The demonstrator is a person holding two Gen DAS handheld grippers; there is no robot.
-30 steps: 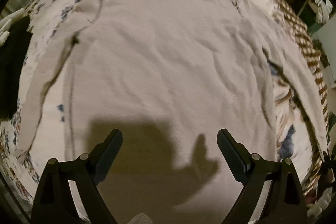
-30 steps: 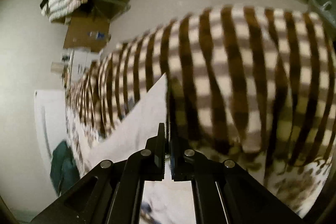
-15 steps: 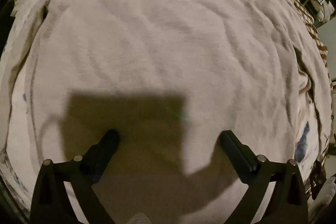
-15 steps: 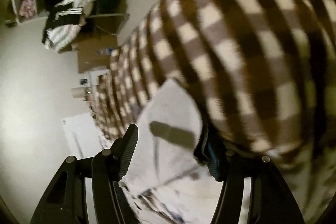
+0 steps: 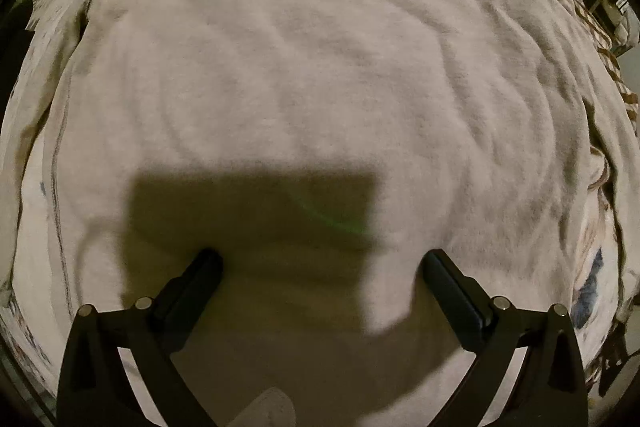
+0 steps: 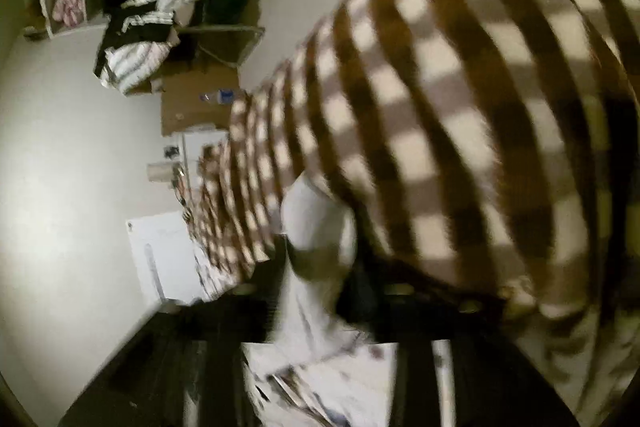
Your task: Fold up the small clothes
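Left claw [image 5: 320, 259] now lower than a second ago, fingers wide, tips close over the soft cream shirt [image 5: 312, 75], holding nothing. Shirt spread flat on the flowery bed sheet [image 5: 600, 291], filling the space ahead of the claw. Right claw [image 6: 320, 283] let go of the pale sleeve [image 6: 316, 227] a moment back; now too blurry to tell wide or narrow. Brown and cream checked blanket [image 6: 460, 107] right of it. Looks ready for a fresh grab. No words or labels to read.
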